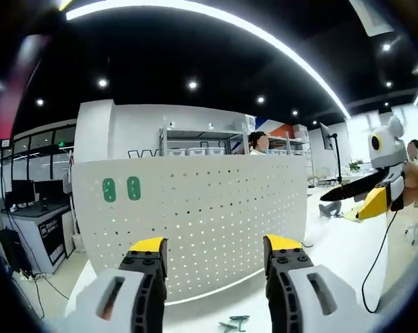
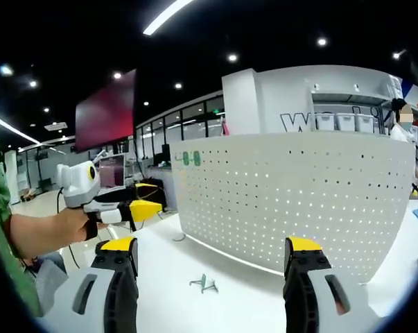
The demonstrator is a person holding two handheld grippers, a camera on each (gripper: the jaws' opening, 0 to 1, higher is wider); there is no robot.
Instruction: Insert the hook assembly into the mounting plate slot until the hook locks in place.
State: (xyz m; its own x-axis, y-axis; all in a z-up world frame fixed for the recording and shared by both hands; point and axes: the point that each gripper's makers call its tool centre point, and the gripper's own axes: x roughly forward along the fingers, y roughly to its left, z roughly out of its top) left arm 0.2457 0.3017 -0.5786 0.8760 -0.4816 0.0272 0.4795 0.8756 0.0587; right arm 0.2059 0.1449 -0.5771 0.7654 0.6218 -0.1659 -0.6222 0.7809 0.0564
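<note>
You had barely begun: both the left gripper [image 1: 214, 258] and right gripper [image 2: 213, 258] stood wide and empty. The hook assembly [image 2: 204, 282] lay untouched on the table [image 2: 250, 298] before the pegboard [image 2: 299, 201].

text: partial dark letters "w" | on: white wall [image 2: 312, 104] | rest hidden by shelf [image 2: 347, 121]

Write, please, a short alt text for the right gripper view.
A white pegboard panel stands upright on a white table, with two green pieces near its top corner. The open right claw faces it, a small green hook lies on the table, and the left claw shows alongside.
</note>
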